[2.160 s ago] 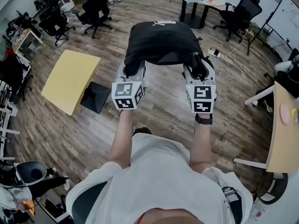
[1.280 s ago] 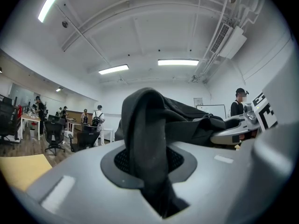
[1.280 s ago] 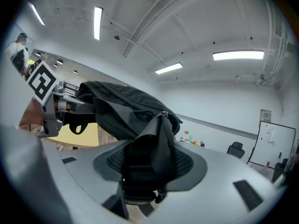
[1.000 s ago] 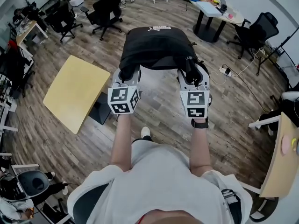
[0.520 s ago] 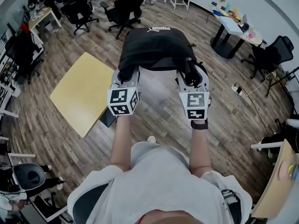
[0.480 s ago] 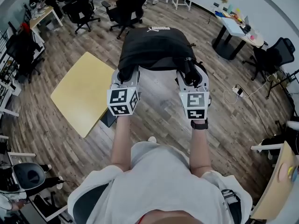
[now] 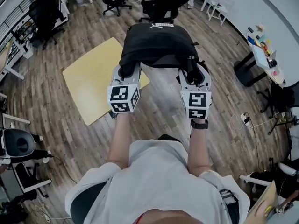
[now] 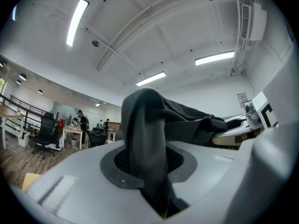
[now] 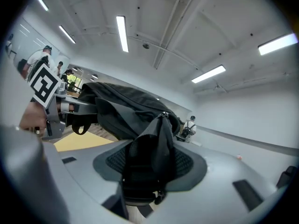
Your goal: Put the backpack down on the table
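A black backpack (image 7: 156,43) hangs in the air in front of me, carried by both grippers. My left gripper (image 7: 126,73) is shut on its left strap (image 8: 145,139), which runs down between the jaws. My right gripper (image 7: 194,74) is shut on the right strap (image 9: 154,157), where a zipper pull shows. The square yellow table (image 7: 93,80) stands on the wooden floor below, left of the grippers, and the backpack's left edge overlaps the table's right corner in the head view. Both grippers point level, side by side.
Black office chairs (image 7: 163,3) stand beyond the backpack and at the upper left. A dark round-legged desk (image 7: 259,55) with small items is at the right. A cable and power strip (image 7: 247,120) lie on the floor at the right. A grey chair (image 7: 16,143) sits at the lower left.
The room has swung across the head view: the yellow table has come from the far left to just beside and under the backpack. Both grippers keep their hold on the straps.
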Tool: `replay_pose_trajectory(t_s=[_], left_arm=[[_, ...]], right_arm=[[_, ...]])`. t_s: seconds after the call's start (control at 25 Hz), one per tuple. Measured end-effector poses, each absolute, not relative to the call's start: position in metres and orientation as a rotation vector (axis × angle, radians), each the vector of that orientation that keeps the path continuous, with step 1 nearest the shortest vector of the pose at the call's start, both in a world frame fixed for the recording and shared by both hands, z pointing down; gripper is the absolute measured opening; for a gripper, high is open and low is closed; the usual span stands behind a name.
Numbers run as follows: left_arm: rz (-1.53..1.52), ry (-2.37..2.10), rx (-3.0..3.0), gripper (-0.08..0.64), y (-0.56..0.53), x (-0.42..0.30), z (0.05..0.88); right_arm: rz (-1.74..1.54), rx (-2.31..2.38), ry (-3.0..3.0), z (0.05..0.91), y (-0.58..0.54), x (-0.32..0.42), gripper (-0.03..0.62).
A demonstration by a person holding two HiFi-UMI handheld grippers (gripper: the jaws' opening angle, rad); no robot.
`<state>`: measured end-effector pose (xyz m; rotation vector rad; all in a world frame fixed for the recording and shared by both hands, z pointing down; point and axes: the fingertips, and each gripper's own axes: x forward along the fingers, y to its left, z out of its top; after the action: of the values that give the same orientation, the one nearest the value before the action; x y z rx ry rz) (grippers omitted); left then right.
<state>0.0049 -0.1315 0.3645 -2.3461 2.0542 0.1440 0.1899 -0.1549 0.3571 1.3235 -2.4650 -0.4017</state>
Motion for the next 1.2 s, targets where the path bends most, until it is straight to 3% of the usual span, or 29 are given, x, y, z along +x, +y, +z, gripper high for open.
replay_pose_trajectory(t_s=[0.64,1.2], left_arm=[[0.111,2.557,-1.820,0.092,-0.119,-0.183,0.381],[0.084,2.721,-1.437,0.092,-0.148,-0.267,0.351]], right_arm=[[-0.458,0.725,-2.738,0.374,-0.220,-0.027,0.218],[-0.526,0.398,-2.902,0.347,-0.289,-0.146,0.218]])
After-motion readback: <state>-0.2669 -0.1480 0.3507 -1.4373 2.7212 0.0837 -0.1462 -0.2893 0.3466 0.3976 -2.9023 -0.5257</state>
